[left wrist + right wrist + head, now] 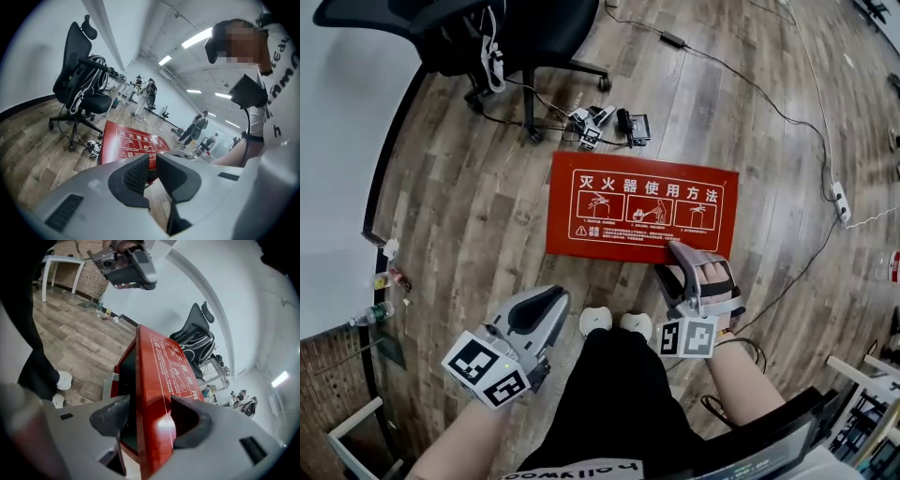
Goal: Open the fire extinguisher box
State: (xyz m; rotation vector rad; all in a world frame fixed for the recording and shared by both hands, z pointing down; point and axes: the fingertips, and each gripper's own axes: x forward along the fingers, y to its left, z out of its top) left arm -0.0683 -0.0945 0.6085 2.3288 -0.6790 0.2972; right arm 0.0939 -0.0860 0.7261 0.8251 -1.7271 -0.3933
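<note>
The right gripper (150, 417) has its jaws spread wide around the front edge of the red lid (157, 376); one pad (111, 417) sits on the lid's inner side with a dark gap between them, the other pad (191, 422) lies close against the printed face, so the lid stands between the fingers without being squeezed. The lid is tilted up off the fire extinguisher box (642, 234), showing a dark interior whose contents cannot be told, and a small metal latch (115, 376) sits at the rim.

The lid's white heading (645, 188) reads 灭火器使用方法; below it come three framed pictograms (650, 209), then a warning triangle with lines of print too small to read.

The left gripper (152, 169) has its jaws drawn together to a thin slit with nothing in them; it hangs apart from the box, nearer the person.

The box lies on the wood floor (478, 206) just ahead of the person's white shoes (616, 323); beyond it are a tangle of cables and adapters (605, 124) and a black office chair (516, 37).
</note>
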